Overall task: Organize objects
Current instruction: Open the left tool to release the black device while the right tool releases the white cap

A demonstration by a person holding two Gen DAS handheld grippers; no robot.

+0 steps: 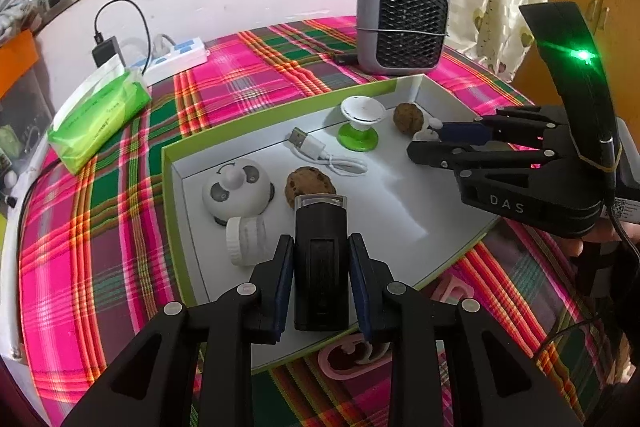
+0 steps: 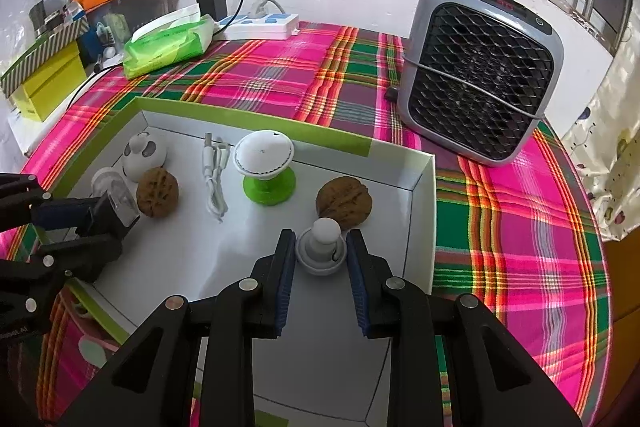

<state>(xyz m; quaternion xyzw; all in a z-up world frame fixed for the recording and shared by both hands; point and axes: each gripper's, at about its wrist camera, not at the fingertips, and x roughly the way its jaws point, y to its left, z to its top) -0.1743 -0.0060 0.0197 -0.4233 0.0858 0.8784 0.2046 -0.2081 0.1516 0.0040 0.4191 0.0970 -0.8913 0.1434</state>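
Left gripper (image 1: pixel 321 263) clenched on black stamp (image 1: pixel 320 259), lower end hidden, right gripper (image 2: pixel 321 259) bracketing small white bulb (image 2: pixel 321 247), contact unclear

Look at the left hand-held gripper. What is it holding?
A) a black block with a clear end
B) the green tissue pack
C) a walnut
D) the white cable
A: the left hand-held gripper has both pads pressed against a black block with a clear end, held over the white box; the walnut, cable and tissue pack lie untouched.
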